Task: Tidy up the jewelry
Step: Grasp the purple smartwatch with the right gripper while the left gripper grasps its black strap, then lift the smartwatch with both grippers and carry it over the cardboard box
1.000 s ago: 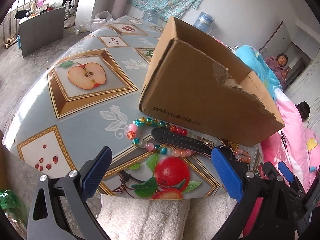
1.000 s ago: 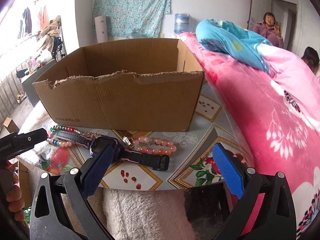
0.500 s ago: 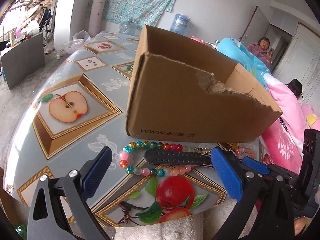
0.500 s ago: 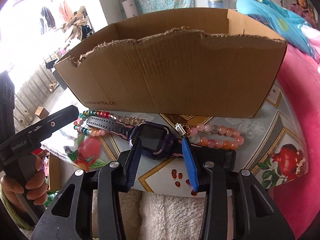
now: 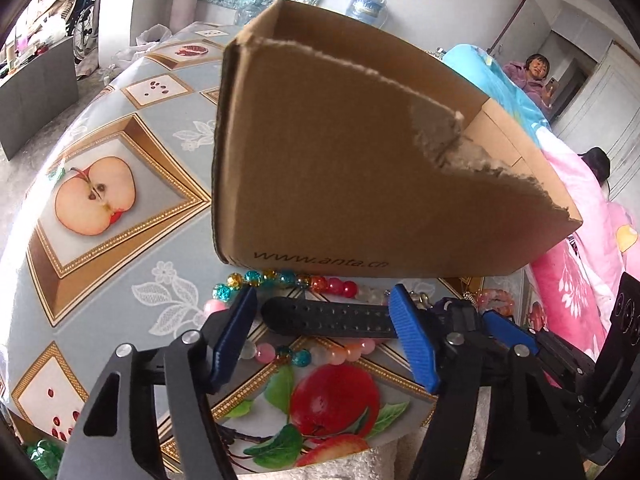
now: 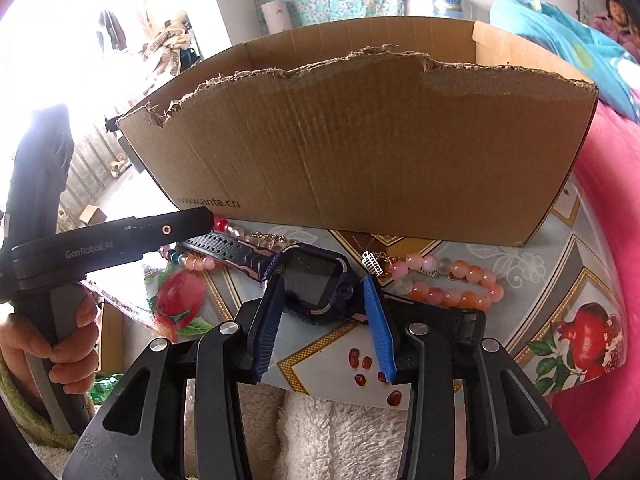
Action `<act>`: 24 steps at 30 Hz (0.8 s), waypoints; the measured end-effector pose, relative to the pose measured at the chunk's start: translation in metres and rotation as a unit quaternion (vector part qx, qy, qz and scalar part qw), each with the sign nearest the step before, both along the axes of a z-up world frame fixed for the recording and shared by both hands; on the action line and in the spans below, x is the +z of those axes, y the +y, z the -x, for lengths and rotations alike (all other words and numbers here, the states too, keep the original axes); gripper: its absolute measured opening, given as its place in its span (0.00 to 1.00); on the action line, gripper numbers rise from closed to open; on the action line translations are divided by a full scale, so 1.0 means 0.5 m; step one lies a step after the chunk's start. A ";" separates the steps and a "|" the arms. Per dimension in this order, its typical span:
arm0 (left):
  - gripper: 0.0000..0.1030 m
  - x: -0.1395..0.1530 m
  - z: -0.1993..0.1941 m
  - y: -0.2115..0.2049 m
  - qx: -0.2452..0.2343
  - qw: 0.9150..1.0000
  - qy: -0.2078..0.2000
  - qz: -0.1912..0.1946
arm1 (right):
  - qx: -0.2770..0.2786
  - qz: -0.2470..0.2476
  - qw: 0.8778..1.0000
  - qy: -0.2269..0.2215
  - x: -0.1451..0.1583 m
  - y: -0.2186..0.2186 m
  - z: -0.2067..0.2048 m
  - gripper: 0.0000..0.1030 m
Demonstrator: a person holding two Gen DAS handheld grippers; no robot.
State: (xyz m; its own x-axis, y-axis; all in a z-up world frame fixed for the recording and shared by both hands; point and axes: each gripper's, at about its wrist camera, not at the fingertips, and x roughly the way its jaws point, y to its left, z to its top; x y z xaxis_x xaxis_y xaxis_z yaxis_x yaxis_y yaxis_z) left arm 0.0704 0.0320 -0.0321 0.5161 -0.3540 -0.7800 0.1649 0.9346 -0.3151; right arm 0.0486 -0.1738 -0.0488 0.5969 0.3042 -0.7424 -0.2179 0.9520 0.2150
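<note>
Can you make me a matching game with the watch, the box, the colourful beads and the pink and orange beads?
Things:
1. watch
2. cardboard box
3. colourful bead string
4. pink and orange bracelet

Descriptions:
A. torn top edge
B. lies on the table right of the watch face, right wrist view
C. between the right gripper pads
D. loops around the black strap

Pairs: 1-C, 2-A, 3-D, 4-B

Purple-faced watch (image 6: 316, 284) flat on table, beaded bracelets (image 6: 452, 284) beside, before torn cardboard box (image 6: 360, 140)
</note>
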 end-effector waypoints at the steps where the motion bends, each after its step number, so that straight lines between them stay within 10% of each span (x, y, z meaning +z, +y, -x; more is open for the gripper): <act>1: 0.64 0.000 -0.003 -0.002 0.001 1.000 0.002 -0.002 | 0.001 -0.002 1.000 0.001 0.002 -0.013 -0.002 0.38; 14: 0.63 0.002 -0.005 -0.001 -0.014 0.997 0.024 0.072 | 0.014 -0.006 1.000 -0.005 0.002 -0.038 -0.002 0.38; 24: 0.27 0.039 0.026 -0.040 -0.031 0.998 -0.048 0.018 | 0.018 -0.006 1.000 -0.008 0.006 -0.037 0.003 0.38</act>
